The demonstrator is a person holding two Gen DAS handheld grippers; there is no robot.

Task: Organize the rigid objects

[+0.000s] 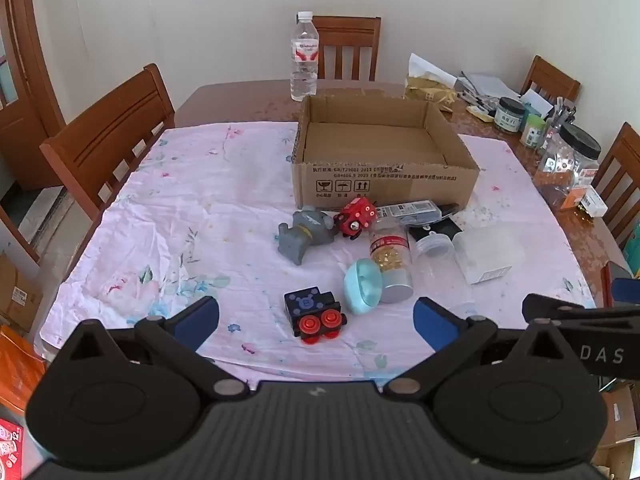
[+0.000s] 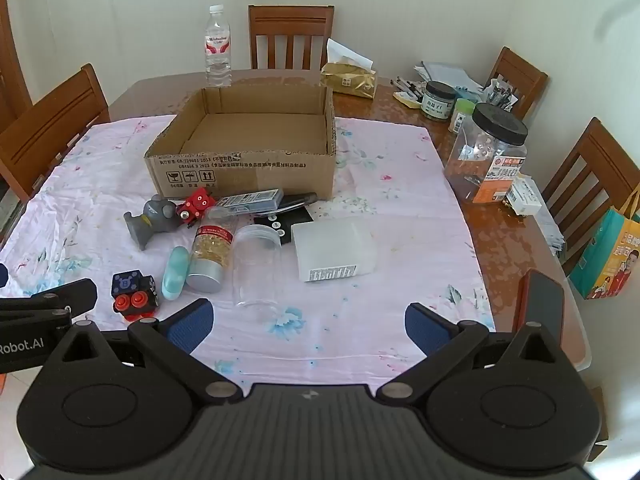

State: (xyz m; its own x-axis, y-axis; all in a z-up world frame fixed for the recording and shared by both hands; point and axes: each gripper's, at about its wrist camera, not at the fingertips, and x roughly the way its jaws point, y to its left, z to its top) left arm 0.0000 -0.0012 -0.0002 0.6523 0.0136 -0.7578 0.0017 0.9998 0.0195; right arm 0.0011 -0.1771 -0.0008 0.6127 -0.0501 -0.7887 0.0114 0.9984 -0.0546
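An open cardboard box (image 1: 384,178) (image 2: 248,172) stands empty on the floral cloth. In front of it lie a grey elephant toy (image 1: 302,234) (image 2: 150,218), a red toy (image 1: 356,216) (image 2: 194,204), a black toy train (image 1: 314,312) (image 2: 134,292), a teal case (image 1: 362,286) (image 2: 176,268), a bottle of gold capsules (image 1: 392,260) (image 2: 210,252), a clear jar (image 2: 258,264) and a frosted plastic box (image 1: 490,254) (image 2: 334,250). My left gripper (image 1: 316,320) is open just before the train. My right gripper (image 2: 308,322) is open, near the table's front edge.
A water bottle (image 1: 305,58) stands behind the box. Jars, pens and a gold packet (image 2: 350,78) crowd the back right; a large clear jar (image 2: 486,160) stands at the right. A phone (image 2: 542,306) lies at the right edge. Wooden chairs (image 1: 108,136) surround the table.
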